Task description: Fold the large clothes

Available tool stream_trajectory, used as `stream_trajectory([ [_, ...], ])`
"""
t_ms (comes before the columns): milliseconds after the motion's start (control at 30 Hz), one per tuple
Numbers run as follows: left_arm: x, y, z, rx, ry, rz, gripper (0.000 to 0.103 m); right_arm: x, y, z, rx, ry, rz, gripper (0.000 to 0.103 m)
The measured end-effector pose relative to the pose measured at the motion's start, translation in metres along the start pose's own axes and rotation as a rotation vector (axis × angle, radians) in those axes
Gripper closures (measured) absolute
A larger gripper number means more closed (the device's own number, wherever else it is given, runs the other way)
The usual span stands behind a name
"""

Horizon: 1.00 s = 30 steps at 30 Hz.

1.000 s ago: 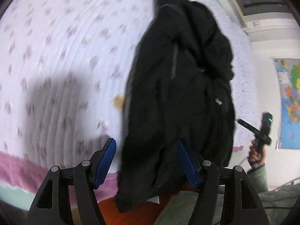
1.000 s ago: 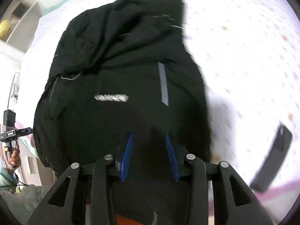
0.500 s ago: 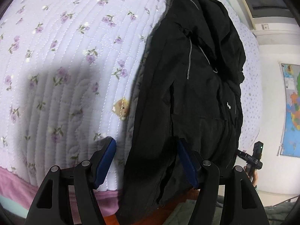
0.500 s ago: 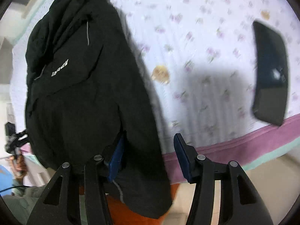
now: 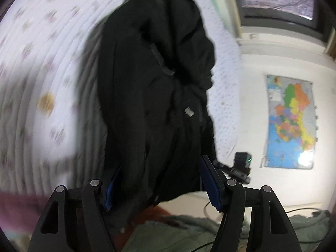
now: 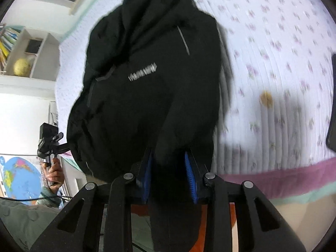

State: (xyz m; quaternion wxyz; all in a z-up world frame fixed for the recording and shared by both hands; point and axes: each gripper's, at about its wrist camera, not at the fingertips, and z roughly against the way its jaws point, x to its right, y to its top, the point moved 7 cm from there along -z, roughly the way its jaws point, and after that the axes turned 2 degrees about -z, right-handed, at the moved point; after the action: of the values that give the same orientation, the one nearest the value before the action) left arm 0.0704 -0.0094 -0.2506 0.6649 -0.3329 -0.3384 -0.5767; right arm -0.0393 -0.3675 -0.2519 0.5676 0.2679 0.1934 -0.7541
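Right gripper [image 6: 169,175]: blue-padded fingers [image 6: 190,176] drawn in close, pinching a bunched fold of the black jacket [image 6: 151,88]; fabric hangs down past them and hides the inner pad faces. Half a second ago these fingers stood spread around the hem, so they have closed on it since.

Left gripper [image 5: 161,185]: fingers [image 5: 211,185] spread wide, jacket [image 5: 151,96] hem hanging between them. Left pad mostly covered by cloth, so contact there is hard to judge; right pad clear of the fabric. Spread matches the earlier frame.

Jacket lies lengthwise on the bed [image 6: 283,63], quilted white cover with purple flowers, near end draped over the bed edge toward the grippers. Grey logo and reflective strip show in the right view, blurred and unreadable. Both views are motion-smeared now, where the left view was sharp before.

Dark flat object [image 6: 331,105] at the right view's edge, cut off by the frame; it sat further in earlier. Beyond: wall map [image 5: 290,124], and a shelf [image 6: 27,52] with a yellowish ball.
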Motion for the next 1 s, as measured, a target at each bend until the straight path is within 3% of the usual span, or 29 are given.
stream_trajectory([
  [167, -0.015, -0.043, 0.002, -0.077, 0.063, 0.020, 0.035, 0.021, -0.048, -0.021, -0.169, -0.135, -0.010, 0.058],
  [267, -0.026, -0.068, -0.005, -0.147, 0.122, 0.032, 0.035, 0.022, -0.052, -0.025, -0.139, -0.070, -0.069, 0.058],
  [300, -0.031, -0.074, -0.008, -0.155, 0.144, 0.036, 0.035, 0.024, -0.052, -0.025, -0.127, -0.052, -0.090, 0.060],
  [400, -0.042, -0.079, -0.010, -0.129, 0.175, 0.065, 0.035, 0.020, -0.045, -0.019, -0.094, -0.077, -0.074, 0.084],
  [433, -0.043, -0.079, -0.009, -0.120, 0.180, 0.065, 0.049, 0.015, -0.044, -0.015, -0.089, -0.107, -0.039, 0.087],
  [467, -0.044, -0.079, -0.007, -0.120, 0.195, 0.061, 0.074, 0.010, -0.044, -0.007, -0.084, -0.118, -0.018, 0.088],
  [500, -0.046, -0.080, -0.004, -0.120, 0.216, 0.063, 0.086, 0.002, -0.041, -0.001, -0.071, -0.116, -0.004, 0.090],
  [533, -0.047, -0.079, 0.001, -0.108, 0.216, 0.076, 0.090, -0.004, -0.036, 0.007, -0.051, -0.111, 0.002, 0.090],
  [767, 0.009, -0.031, 0.061, 0.153, -0.039, 0.073, 0.091, -0.024, 0.020, 0.063, 0.086, -0.031, 0.021, 0.091],
  [1000, 0.055, 0.017, 0.100, 0.270, -0.092, -0.012, 0.091, -0.047, 0.083, 0.105, 0.223, 0.026, 0.036, 0.091],
])
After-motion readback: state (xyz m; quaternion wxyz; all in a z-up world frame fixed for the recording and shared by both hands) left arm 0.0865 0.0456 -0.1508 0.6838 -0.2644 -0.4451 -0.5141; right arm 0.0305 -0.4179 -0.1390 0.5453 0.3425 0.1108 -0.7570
